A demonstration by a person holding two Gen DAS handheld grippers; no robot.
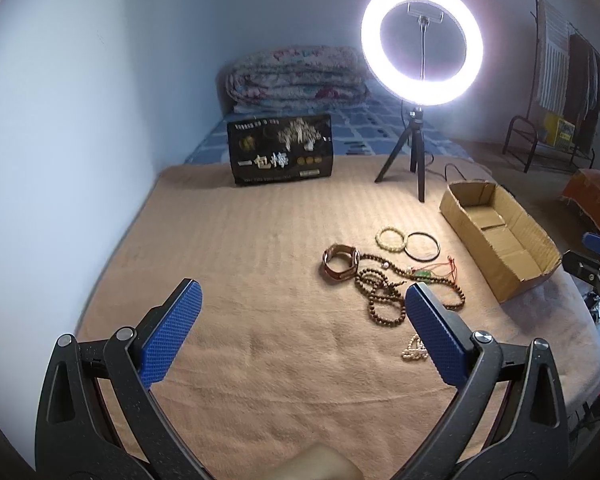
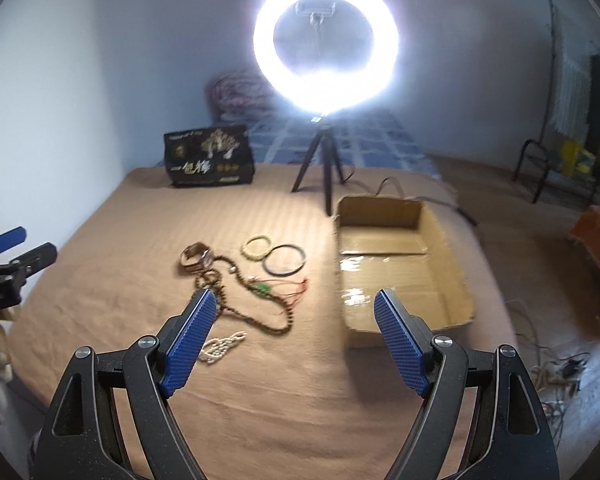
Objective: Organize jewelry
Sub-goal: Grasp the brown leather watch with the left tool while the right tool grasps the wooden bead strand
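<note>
While both tools hover above the tan blanket (image 1: 260, 280), we see the left tool (image 1: 302, 308) spread wide with nothing in it, and the right tool (image 2: 294, 316) likewise wide and holding nothing. The jewelry lies in a loose cluster: a leather bracelet (image 1: 340, 266), brown bead strands (image 1: 380, 296), a black bangle (image 1: 422, 246), all just beside the open cardboard box (image 2: 444, 240).

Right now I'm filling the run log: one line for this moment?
left gripper: open, empty | right gripper: open, empty | jewelry: on blanket | cardboard box: empty
</note>
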